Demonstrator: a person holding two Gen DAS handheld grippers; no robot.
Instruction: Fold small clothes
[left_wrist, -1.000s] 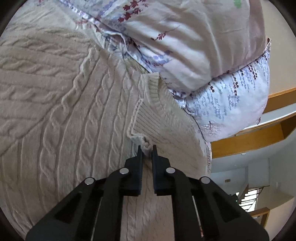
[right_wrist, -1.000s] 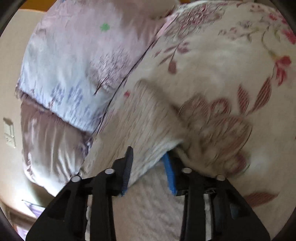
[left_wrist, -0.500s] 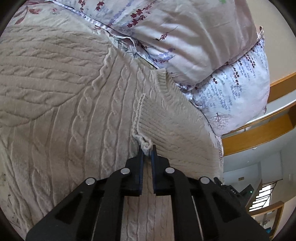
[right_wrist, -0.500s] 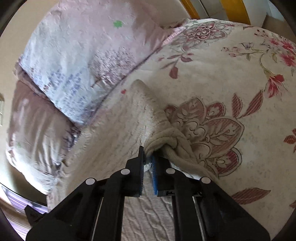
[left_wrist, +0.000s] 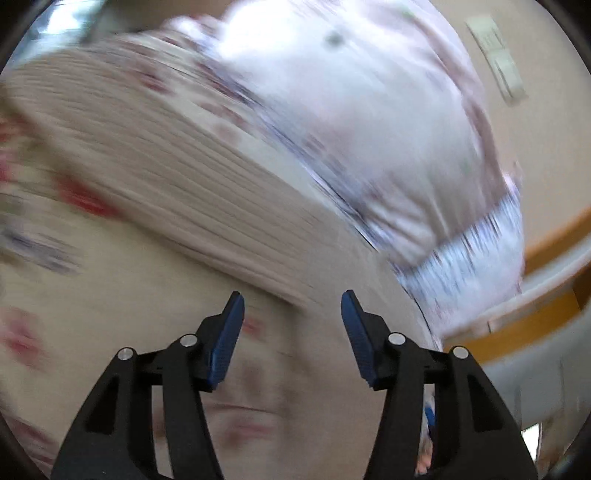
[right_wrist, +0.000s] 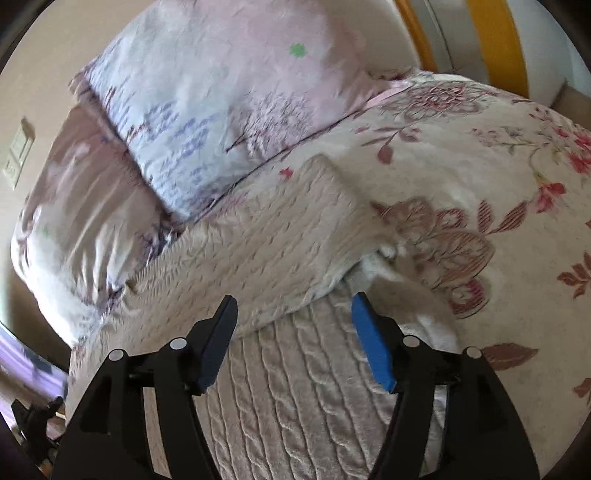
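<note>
Only the right wrist view is sharp: cream cable-knit sweater (right_wrist: 280, 254) folded on the floral bedspread (right_wrist: 517, 258), pillows (right_wrist: 221, 110) behind; both grippers' fingers (right_wrist: 371, 347) (left_wrist: 229, 336) spread, empty.

I find no text, label, brand, number or sign that I can read in either view. My left view is smeared by motion blur, and the pillow (right_wrist: 229, 85) and bedspread (right_wrist: 498, 192) in my right view carry only floral prints.
</note>
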